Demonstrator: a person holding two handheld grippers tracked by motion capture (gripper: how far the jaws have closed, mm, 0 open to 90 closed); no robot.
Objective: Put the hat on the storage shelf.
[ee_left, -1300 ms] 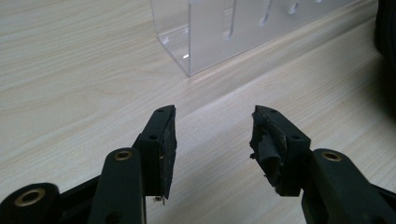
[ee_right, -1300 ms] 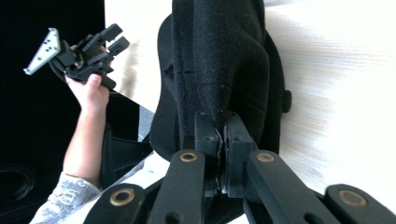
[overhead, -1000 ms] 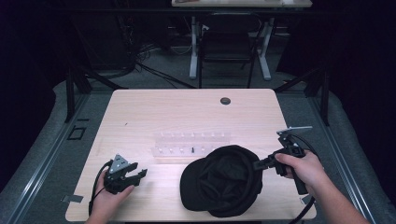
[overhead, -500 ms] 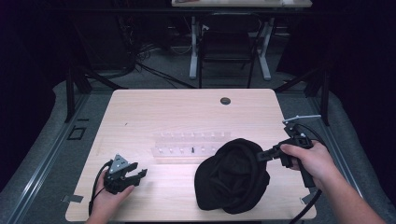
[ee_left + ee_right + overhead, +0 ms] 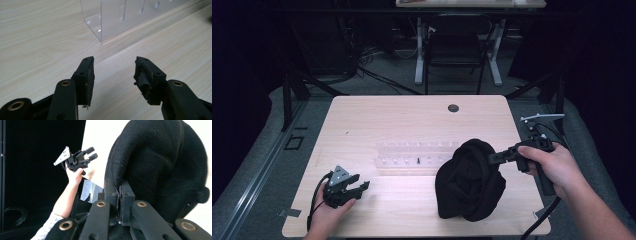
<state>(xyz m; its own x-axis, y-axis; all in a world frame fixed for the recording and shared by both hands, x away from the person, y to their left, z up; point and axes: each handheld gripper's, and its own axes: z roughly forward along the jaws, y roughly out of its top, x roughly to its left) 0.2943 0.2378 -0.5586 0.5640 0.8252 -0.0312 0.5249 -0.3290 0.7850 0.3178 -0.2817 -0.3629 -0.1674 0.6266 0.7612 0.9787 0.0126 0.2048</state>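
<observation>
The right gripper pinches the rim of the black hat, which hangs right of the clear rack, while the wide-open, empty left gripper waits far on the rack's other side.

Matt black cloth cap; pale wood-grain table (smooth).

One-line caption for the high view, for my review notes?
Right hand-held gripper lifts a black cap by its edge off the wooden table; left hand-held gripper rests open near a clear acrylic rack.
</observation>
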